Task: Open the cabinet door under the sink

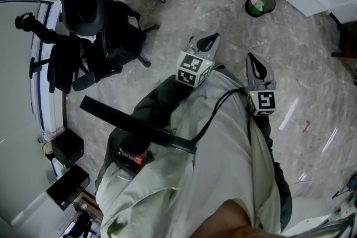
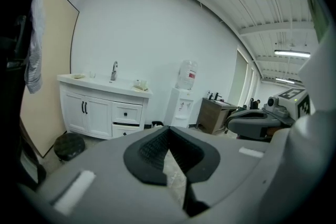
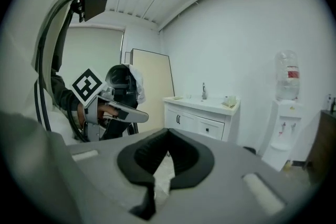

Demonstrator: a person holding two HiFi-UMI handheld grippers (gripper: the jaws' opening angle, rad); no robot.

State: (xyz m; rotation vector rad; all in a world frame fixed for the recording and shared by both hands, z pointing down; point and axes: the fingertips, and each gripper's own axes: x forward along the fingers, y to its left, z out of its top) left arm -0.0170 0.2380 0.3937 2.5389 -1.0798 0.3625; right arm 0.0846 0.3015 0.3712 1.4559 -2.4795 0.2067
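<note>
I've got both grippers held out in front of me, well apart from the target. The left gripper (image 2: 168, 129) has its pads meeting at the tips with nothing between them, and the right gripper (image 3: 168, 135) is the same: closed and empty. In the head view they point side by side across the marbled floor (image 1: 184, 14).

The white sink cabinet (image 2: 100, 113) stands against the far wall (image 2: 157, 34). Its two doors (image 2: 84, 115), each with a dark handle, sit closed below the faucet (image 2: 113, 71), with drawers to their right. A water dispenser (image 2: 181, 105) stands just beside the cabinet, and a round black stool (image 2: 69, 145) sits near its left front. A black office chair (image 1: 95, 30) is off to my left.
</note>
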